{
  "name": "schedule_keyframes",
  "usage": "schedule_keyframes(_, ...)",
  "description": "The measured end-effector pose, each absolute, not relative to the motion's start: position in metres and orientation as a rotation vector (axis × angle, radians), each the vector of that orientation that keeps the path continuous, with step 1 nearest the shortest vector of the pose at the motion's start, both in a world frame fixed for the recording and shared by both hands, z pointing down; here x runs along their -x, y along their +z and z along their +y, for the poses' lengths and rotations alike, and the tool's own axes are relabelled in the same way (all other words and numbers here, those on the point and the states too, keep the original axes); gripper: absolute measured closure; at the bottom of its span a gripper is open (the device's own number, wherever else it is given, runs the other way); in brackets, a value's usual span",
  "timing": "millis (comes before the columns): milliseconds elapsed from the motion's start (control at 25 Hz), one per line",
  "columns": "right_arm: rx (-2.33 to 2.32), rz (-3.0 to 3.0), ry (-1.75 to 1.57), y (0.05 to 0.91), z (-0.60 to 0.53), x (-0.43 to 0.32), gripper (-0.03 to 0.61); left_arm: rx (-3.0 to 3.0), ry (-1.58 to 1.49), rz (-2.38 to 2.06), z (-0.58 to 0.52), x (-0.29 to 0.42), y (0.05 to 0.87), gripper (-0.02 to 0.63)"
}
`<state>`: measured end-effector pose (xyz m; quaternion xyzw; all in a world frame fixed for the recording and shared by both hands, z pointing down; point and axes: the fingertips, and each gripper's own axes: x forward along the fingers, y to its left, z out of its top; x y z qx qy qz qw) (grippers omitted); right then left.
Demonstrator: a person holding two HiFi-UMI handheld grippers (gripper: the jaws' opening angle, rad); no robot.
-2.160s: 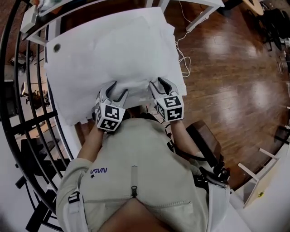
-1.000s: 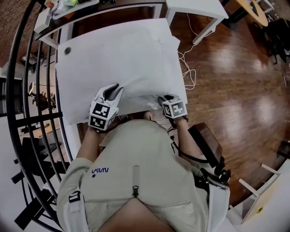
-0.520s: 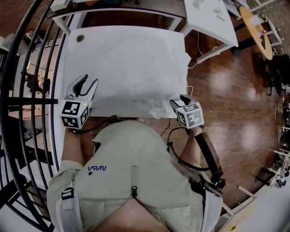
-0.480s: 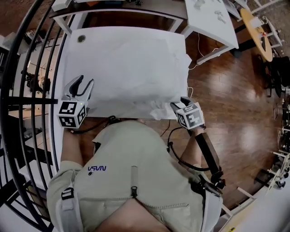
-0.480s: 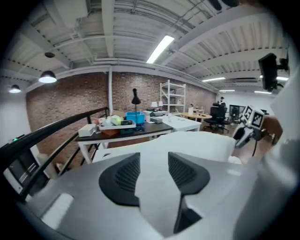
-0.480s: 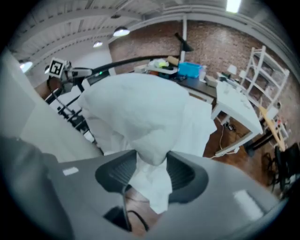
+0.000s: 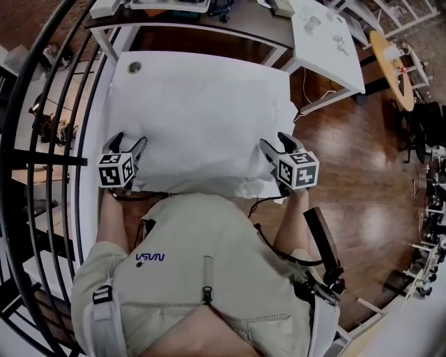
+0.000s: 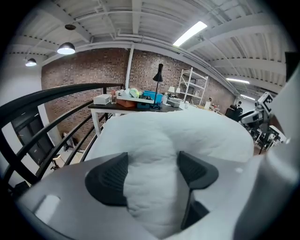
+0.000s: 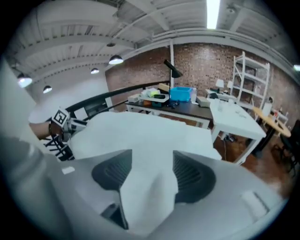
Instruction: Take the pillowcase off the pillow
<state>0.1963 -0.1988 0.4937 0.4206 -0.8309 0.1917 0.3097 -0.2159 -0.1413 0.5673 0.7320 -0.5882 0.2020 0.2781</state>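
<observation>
A white pillow in its white pillowcase [image 7: 202,118] lies on a white table [image 7: 125,70]. My left gripper [image 7: 129,143] is at the pillow's near left corner. In the left gripper view that puffy corner [image 8: 150,140] fills the gap of the left gripper [image 8: 152,173], whose jaws have just been opening. My right gripper [image 7: 274,143] is at the near right corner. Its jaws have just been opening too, and a loose fold of pillowcase [image 9: 150,187] lies between the pads of the right gripper [image 9: 152,176]. Both stand wide.
Black railing bars [image 7: 42,139] run close along the table's left side. A dark desk with clutter [image 7: 174,14] stands behind, and a second white table [image 7: 327,35] at the back right. A white cable [image 7: 306,90] trails over the wooden floor on the right.
Both grippers left the middle of the pillow's near edge and moved apart, left to the left corner, right to the right corner. Their jaws stand wider than before.
</observation>
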Motion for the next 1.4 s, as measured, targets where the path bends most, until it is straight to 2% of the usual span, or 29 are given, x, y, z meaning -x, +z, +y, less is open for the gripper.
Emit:
schedule_keyframes(200, -1.142, -2.113, 0.506, 0.54, -0.218, -0.169, 0.319, -2.02, 0.523, -1.507, -0.144, 0.207, 0.571, 0.318)
schedule_keyframes(280, -1.164, -2.093, 0.492, 0.545, -0.215, -0.169, 0.361, -2.055, 0.536, -1.488, -0.14, 0.203, 0.562, 0.364)
schedule_keyframes(440, -1.271, -2.087, 0.418, 0.526, -0.214, -0.172, 0.502, -2.174, 0.512, -1.5, -0.143, 0.194, 0.53, 0.541)
schedule_keyframes(520, -1.341, -2.11, 0.37, 0.505, -0.221, -0.172, 0.555, -2.198, 0.445, -1.52, -0.152, 0.194, 0.512, 0.588)
schedule_keyframes(680, -1.472, -2.169, 0.274, 0.459, -0.233, -0.174, 0.566, -2.243, 0.303, -1.566, -0.18, 0.197, 0.469, 0.597)
schedule_keyframes(880, -1.66, -2.153, 0.234, 0.43, -0.228, -0.201, 0.566, -2.418, 0.293, -1.534, -0.215, 0.174, 0.431, 0.598)
schedule_keyframes(1200, -1.547, -2.024, 0.392, 0.538, -0.241, -0.222, 0.531, -2.298, 0.458, -1.435, -0.214, 0.155, 0.509, 0.597)
schedule_keyframes(1280, -1.538, -2.035, 0.403, 0.546, -0.241, -0.221, 0.522, -2.24, 0.444, -1.433, -0.211, 0.16, 0.527, 0.574)
schedule_keyframes(1400, -1.584, -2.057, 0.406, 0.533, -0.24, -0.225, 0.493, -2.197, 0.428, -1.501, -0.214, 0.175, 0.532, 0.472)
